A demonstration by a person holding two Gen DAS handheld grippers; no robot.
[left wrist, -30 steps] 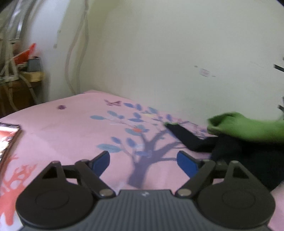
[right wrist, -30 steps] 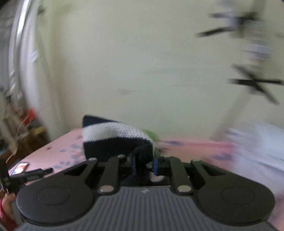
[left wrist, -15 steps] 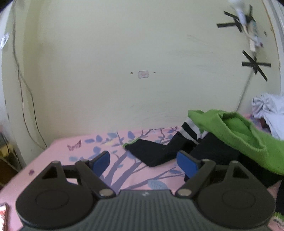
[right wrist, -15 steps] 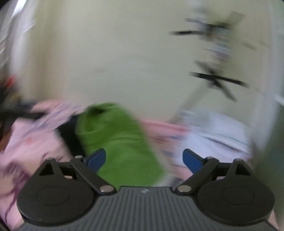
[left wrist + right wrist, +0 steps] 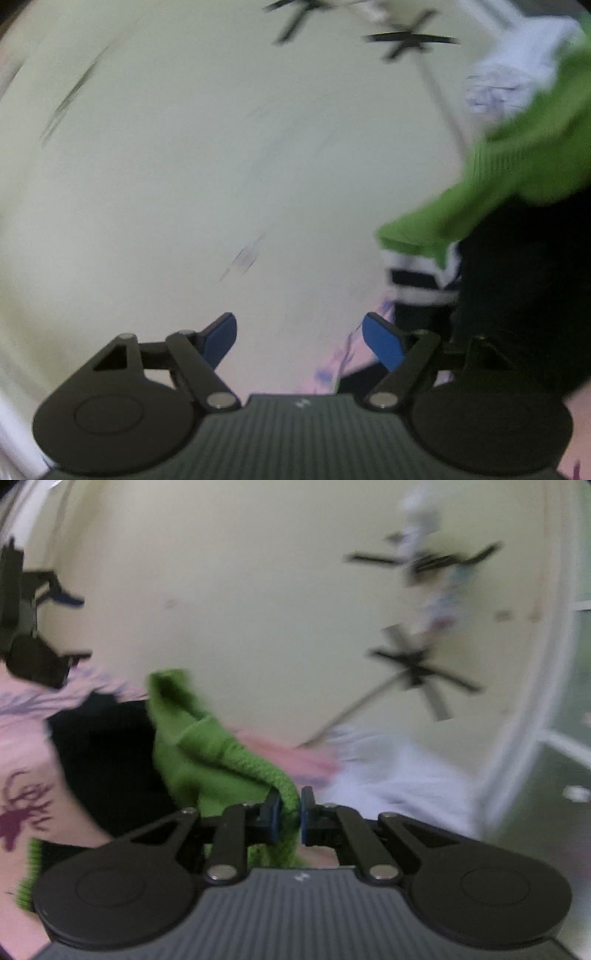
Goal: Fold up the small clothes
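The right gripper [image 5: 289,814] is clamped on a fold of the green knit garment [image 5: 207,749], which rises from its blue pads up and to the left. Left of that green fold lies dark clothing [image 5: 107,760] on the pink printed bedsheet [image 5: 22,760]; right of it sits a pale, blurred bundle, probably white cloth [image 5: 399,775]. The left gripper [image 5: 299,332] stands with its jaws spread wide and holds nothing, the green garment [image 5: 517,173] and a striped black-and-white piece [image 5: 421,273] to its right.
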